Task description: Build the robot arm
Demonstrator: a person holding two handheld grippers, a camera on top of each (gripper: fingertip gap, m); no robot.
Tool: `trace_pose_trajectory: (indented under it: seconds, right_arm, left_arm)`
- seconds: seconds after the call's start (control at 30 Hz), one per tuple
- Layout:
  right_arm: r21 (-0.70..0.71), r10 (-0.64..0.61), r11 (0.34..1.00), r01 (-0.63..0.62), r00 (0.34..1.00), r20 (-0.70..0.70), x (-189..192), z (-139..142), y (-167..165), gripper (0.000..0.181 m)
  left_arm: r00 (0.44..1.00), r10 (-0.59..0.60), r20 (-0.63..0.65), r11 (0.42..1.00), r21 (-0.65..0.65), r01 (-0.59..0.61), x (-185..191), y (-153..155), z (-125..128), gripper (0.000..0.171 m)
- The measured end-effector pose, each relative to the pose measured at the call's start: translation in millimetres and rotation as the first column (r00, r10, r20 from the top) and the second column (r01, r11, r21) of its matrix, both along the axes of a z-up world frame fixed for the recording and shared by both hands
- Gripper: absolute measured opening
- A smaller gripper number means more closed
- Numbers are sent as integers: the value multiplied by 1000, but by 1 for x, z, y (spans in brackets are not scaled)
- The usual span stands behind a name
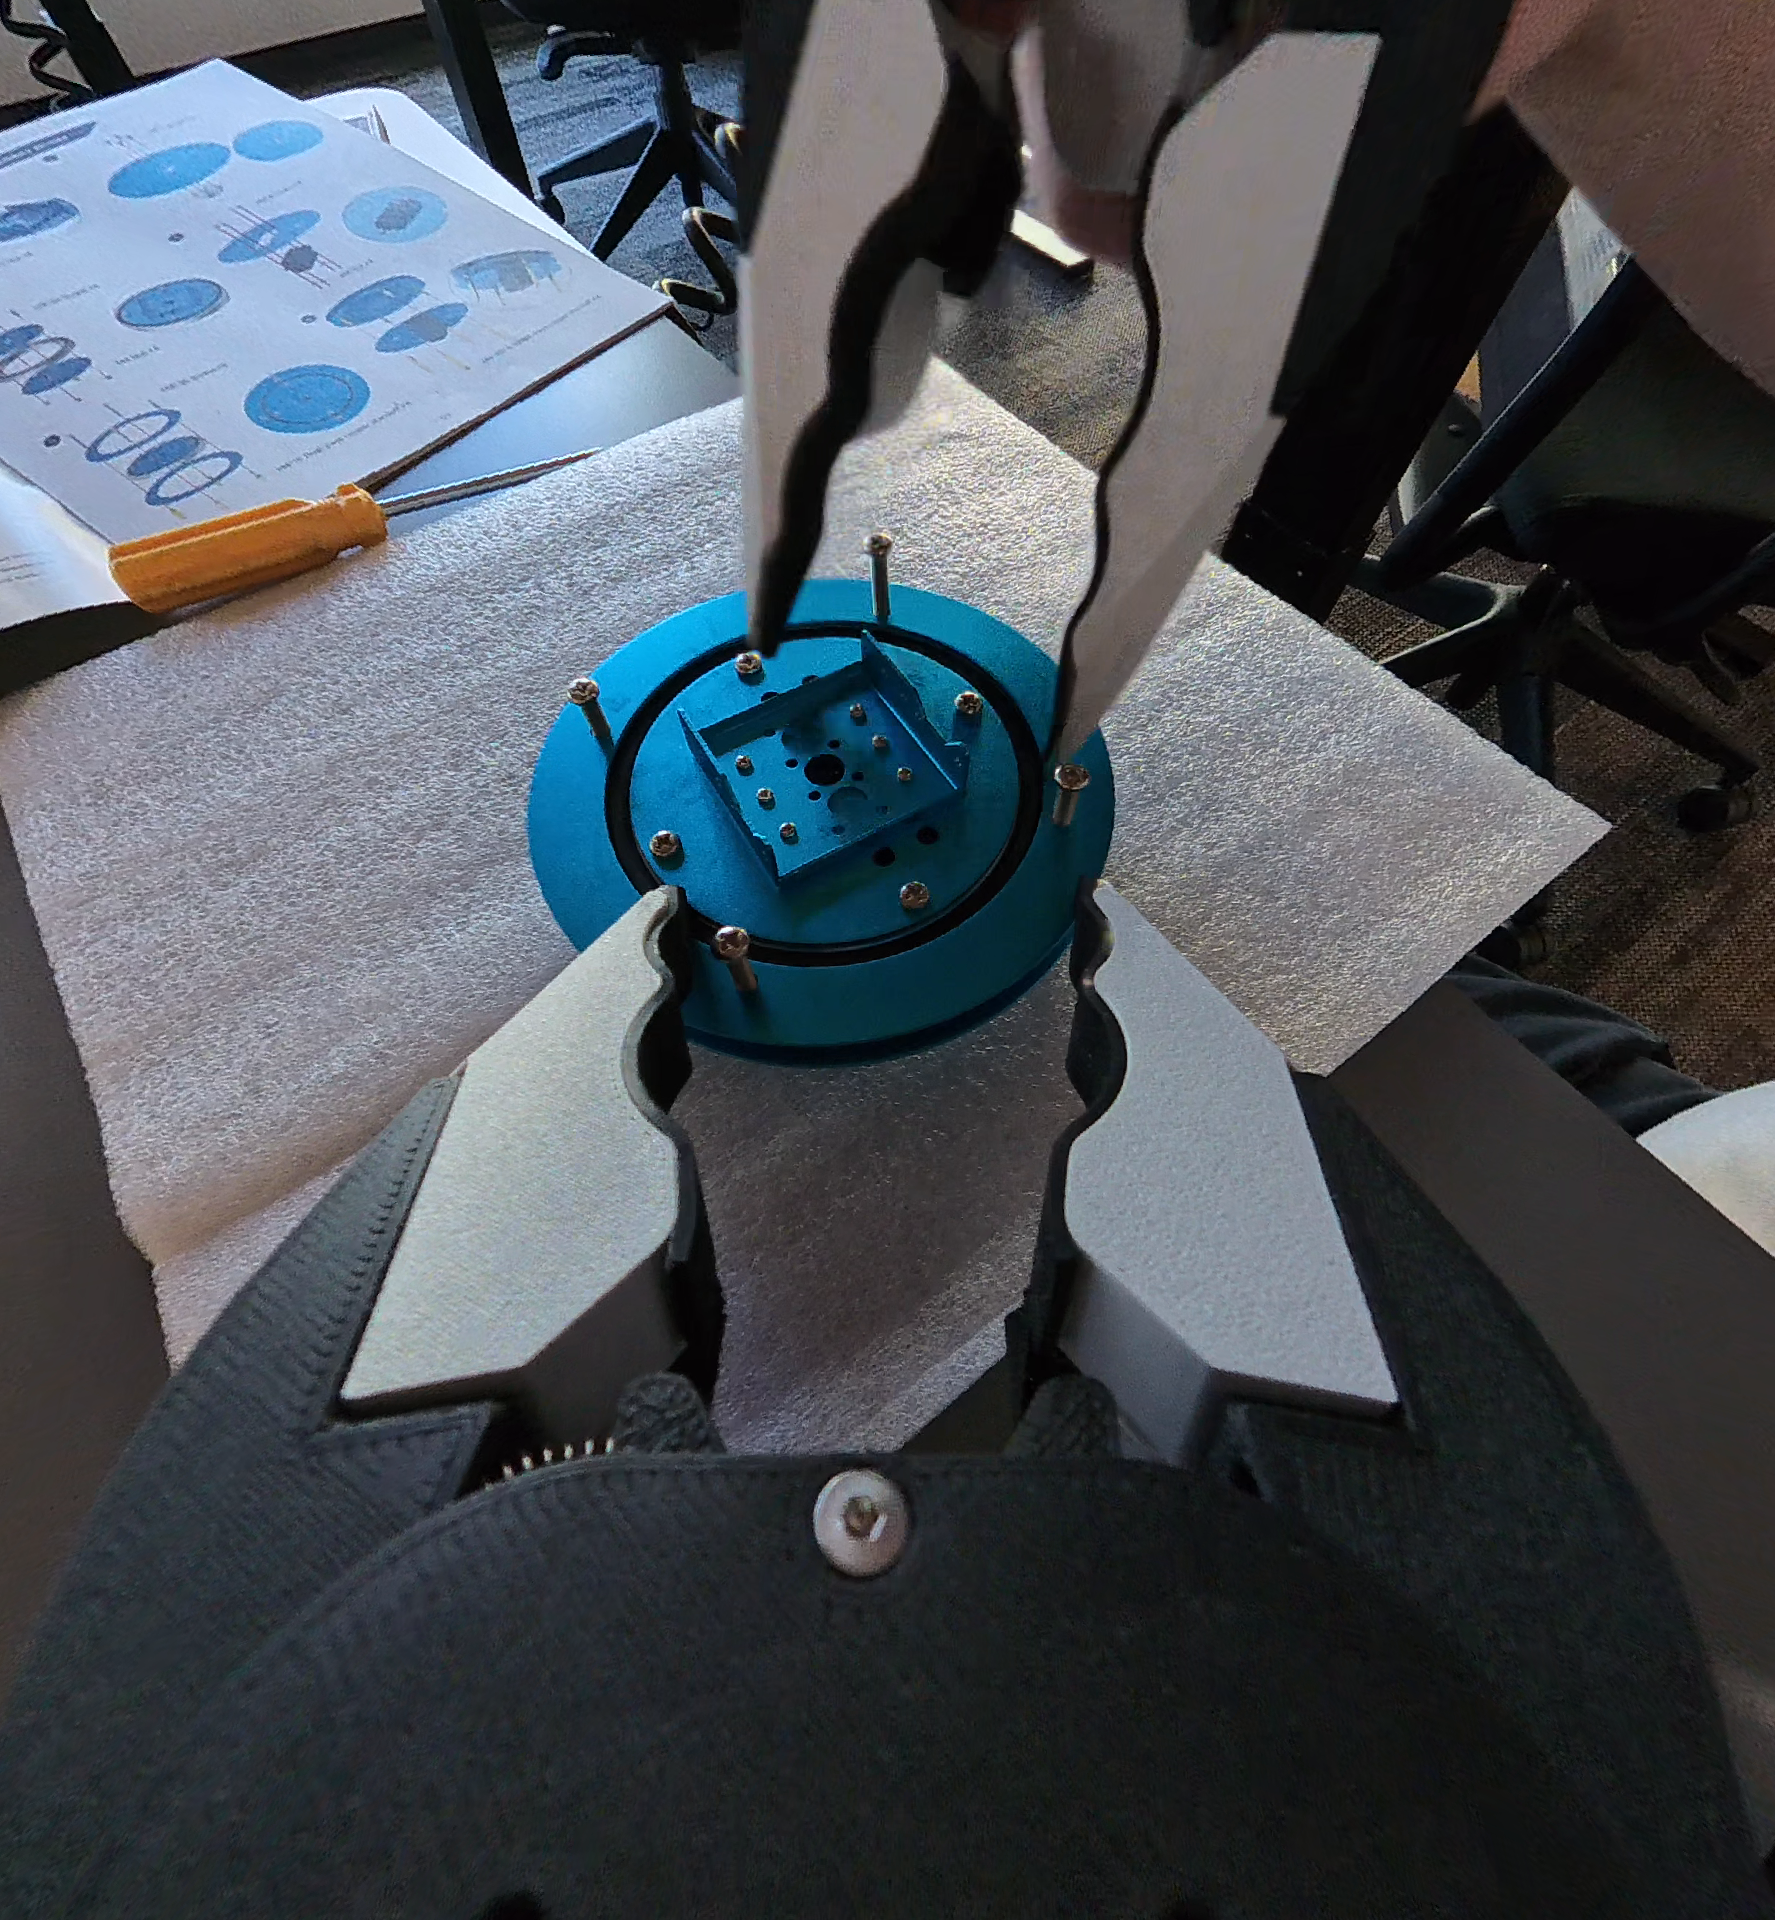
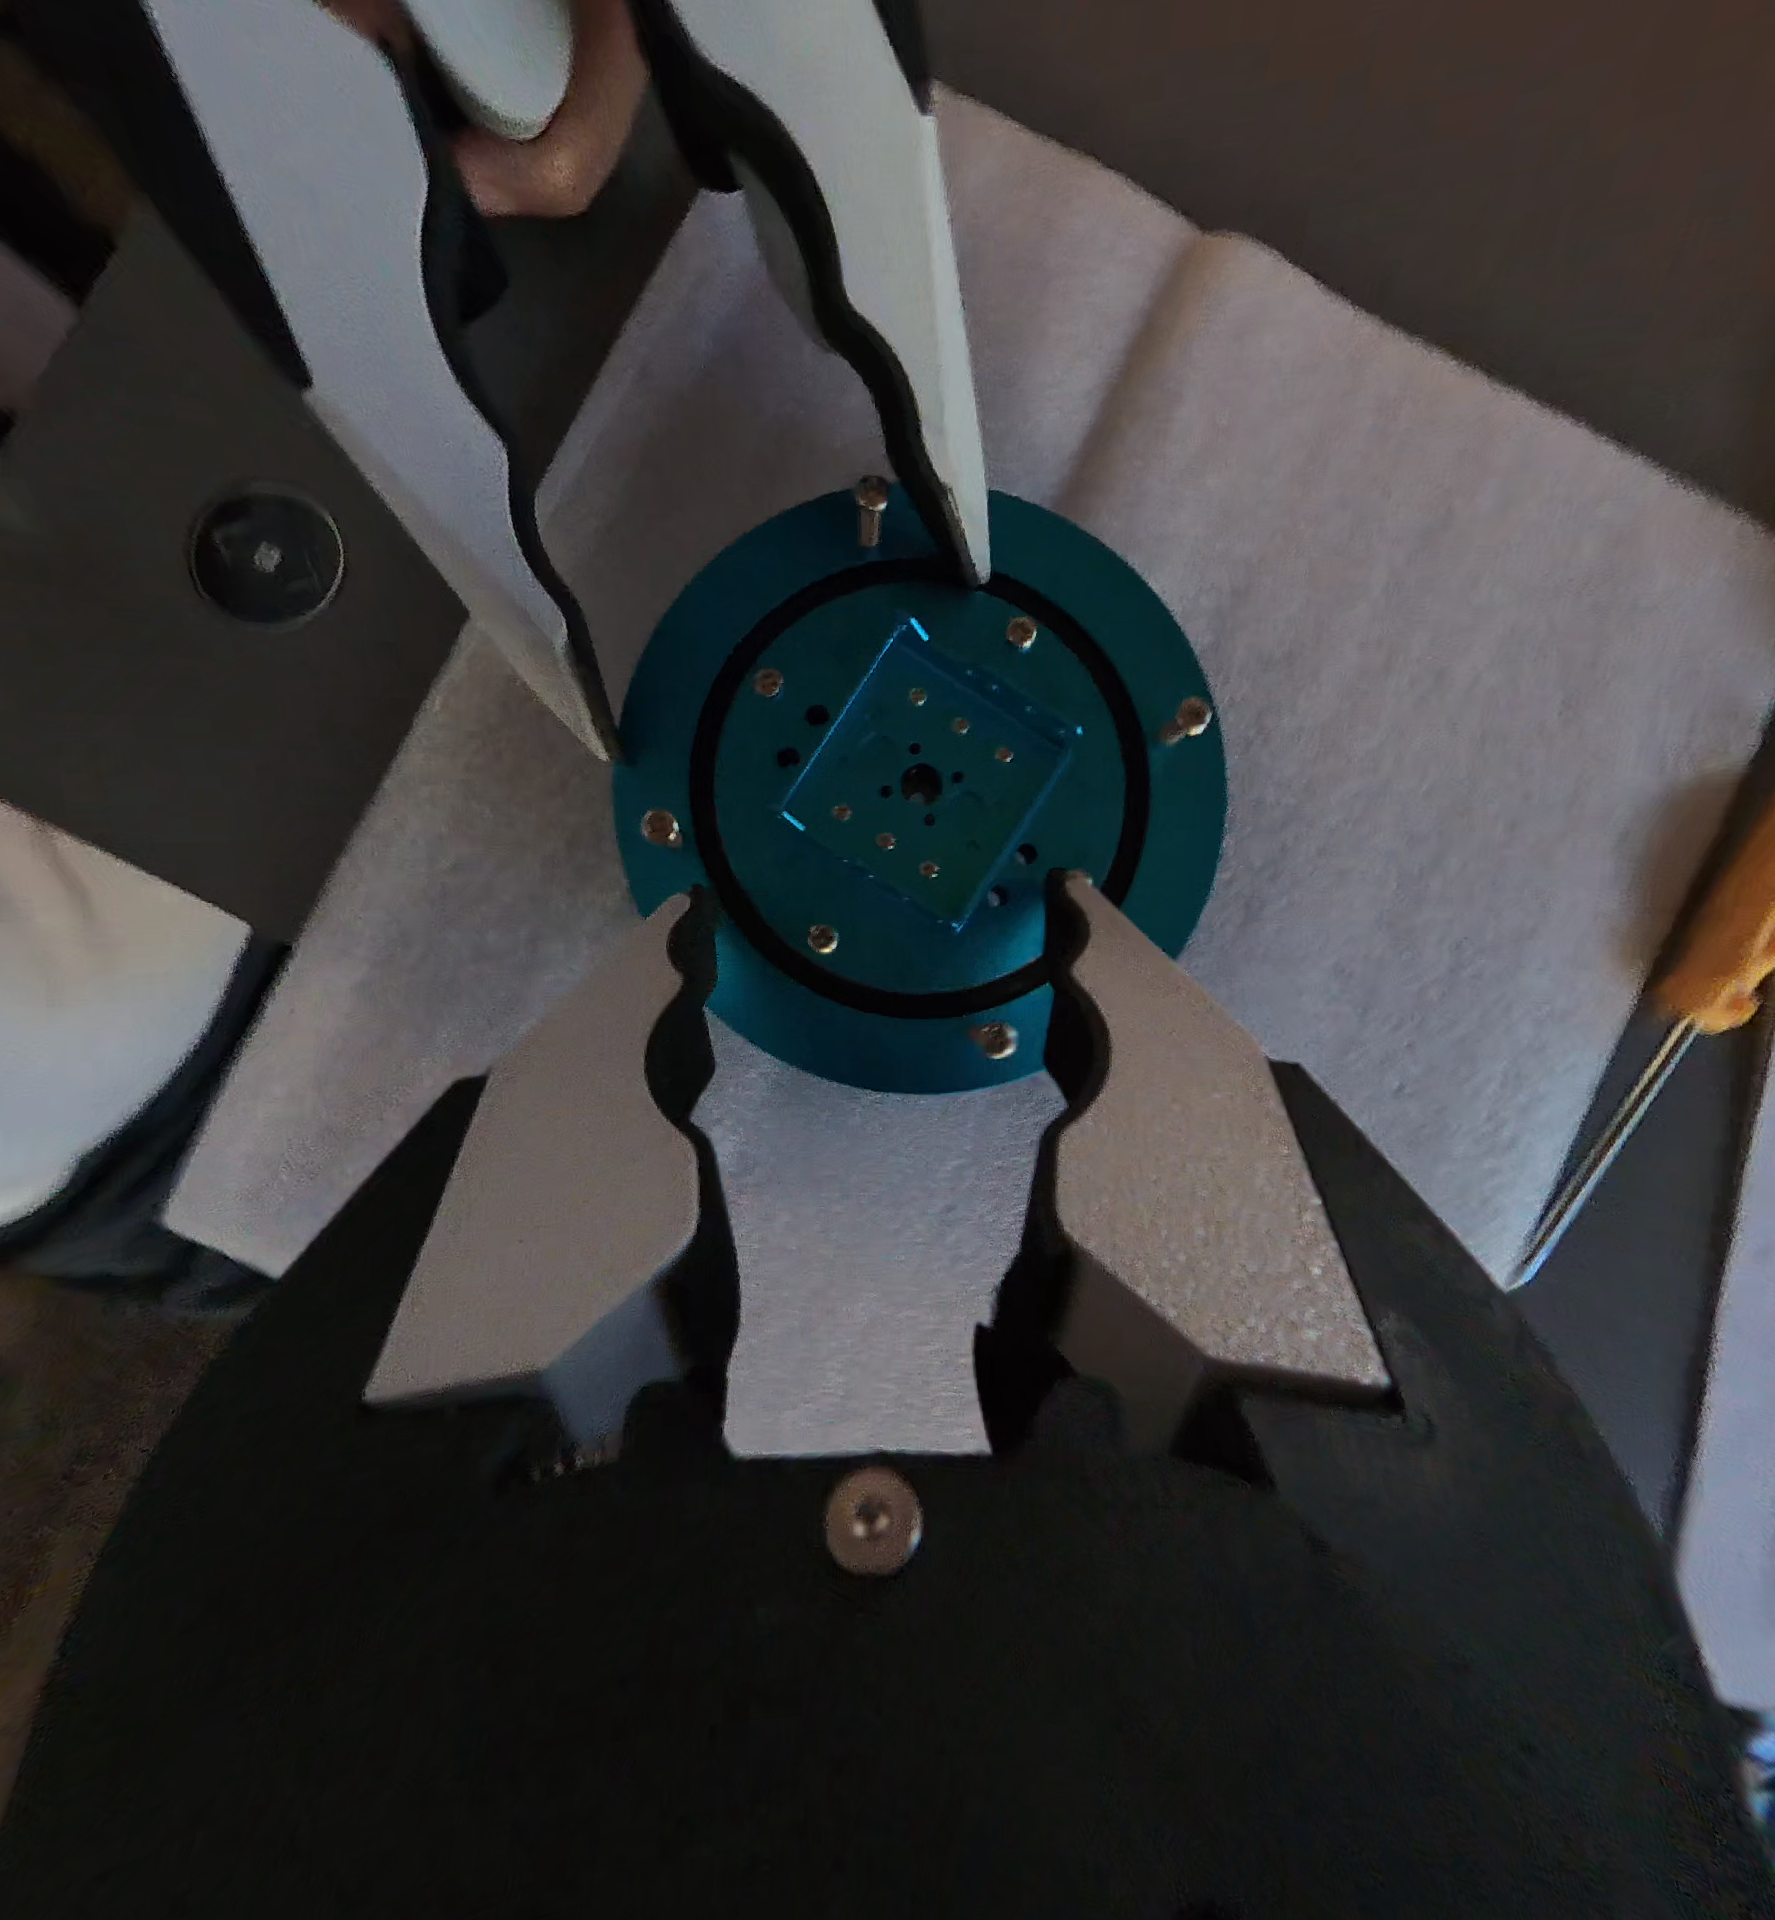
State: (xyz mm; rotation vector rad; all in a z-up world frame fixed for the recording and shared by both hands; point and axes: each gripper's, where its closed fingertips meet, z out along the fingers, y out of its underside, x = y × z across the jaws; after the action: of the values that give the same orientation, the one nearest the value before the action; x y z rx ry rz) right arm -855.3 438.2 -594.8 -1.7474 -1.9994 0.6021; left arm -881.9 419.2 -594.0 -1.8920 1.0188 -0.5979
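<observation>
A round blue metal disc [image 1: 566,800] lies on a white foam sheet [image 1: 343,831]. It carries a black O-ring [image 1: 831,961], a square blue bracket [image 1: 800,831] at its centre and several upright screws [image 1: 878,571]. My left gripper [image 1: 880,914] is open, its tips at the disc's near edge on either side. My right gripper [image 1: 914,696] comes down from the far side, open, its tips by the O-ring and an outer screw. In the right wrist view the right gripper [image 2: 883,894] straddles the disc [image 2: 1174,821], with the left gripper [image 2: 789,660] opposite. Neither holds anything.
An orange-handled screwdriver [image 1: 249,551] lies on the foam's far left corner, also in the right wrist view [image 2: 1756,904]. An open instruction booklet [image 1: 239,291] lies behind it. Office chairs [image 1: 1589,623] stand past the table edge. A person's arm [image 1: 1693,208] is at top right. Some 5 cm of space lies between my two pairs of fingers. About 15 cm separates my right fingertips from the orange-handled screwdriver [image 1: 249,551]. It is also in sight in the right wrist view [image 2: 1765,872].
</observation>
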Motion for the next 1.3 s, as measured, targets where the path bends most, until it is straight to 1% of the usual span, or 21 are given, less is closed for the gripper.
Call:
trace_pose_trajectory:
  seconds: [0.07, 0.13, 0.23, 0.27, 0.3, 0.33, 0.37, 0.4, 0.5, 0.57, 0.63, 0.8, 0.9, 0.97, 1.13, 1.3]
  right_arm:
    - [76, 150, 986, -151, 989, 20, -2, 2, 6, 72]
    - [145, 263, 952, -269, 963, 61, -6, 5, 14, 72]
    - [97, 382, 915, -391, 919, 99, -18, 9, 13, 71]
    - [49, 421, 902, -428, 900, 108, -20, 8, 9, 66]
    - [-7, 448, 893, -451, 886, 118, -21, 7, 4, 58]
    - [-45, 460, 888, -458, 879, 128, -23, 6, 3, 54]
    - [-73, 468, 884, -462, 872, 140, -23, 3, 2, 50]
    - [-88, 470, 882, -462, 871, 144, -23, 3, 1, 51]
    - [-82, 462, 887, -454, 876, 139, -23, 2, 2, 51]
    - [-60, 468, 884, -464, 874, 134, -21, 2, 0, 55]
    - [-45, 469, 883, -467, 873, 132, -21, 1, 0, 56]
    - [-58, 455, 891, -451, 878, 153, -24, -3, 2, 54]
    - [-71, 387, 922, -380, 907, 167, -24, -3, 3, 54]
    - [-64, 328, 945, -322, 931, 161, -25, -3, 4, 54]
    - [-69, 136, 989, -127, 981, 141, -25, -3, 5, 54]
    - [-65, -65, 995, 77, 985, 162, -25, -3, 6, 54]
  left_arm:
    - [1000, -1, -1, 1000, 1, 1, 0, 0, 0, 72]
    - [1000, -1, -2, 1000, 3, 1, 0, 0, 0, 72]
    - [1000, -1, 0, 1000, 0, 1, 0, 0, 0, 72]
    - [1000, -2, 0, 1000, 0, 2, 0, 0, 0, 72]
    - [1000, -3, -1, 1000, 2, 3, 0, 0, 0, 72]
    - [1000, -3, -2, 1000, 3, 3, 0, 0, 0, 72]
    - [1000, -3, -2, 1000, 4, 3, 0, 0, 0, 72]
    - [1000, -2, -4, 1000, 4, 2, 0, 0, 0, 72]
    - [1000, -2, -4, 1000, 5, 2, 0, 0, 0, 72]
    - [1000, -3, -3, 1000, 5, 3, 0, -1, 0, 72]
    - [1000, -3, -2, 1000, 4, 3, 0, -1, 0, 72]
    - [1000, 1, 0, 1000, 0, -1, -1, 0, 0, 72]
    - [1000, 6, 3, 1000, -2, -6, -1, 0, 0, 71]
    - [1000, 6, 2, 1000, -2, -6, -1, 0, 0, 71]
    - [1000, 7, 2, 1000, -2, -7, 0, 1, 0, 73]
    - [1000, 8, 1, 1000, -1, -8, 0, 1, 0, 74]
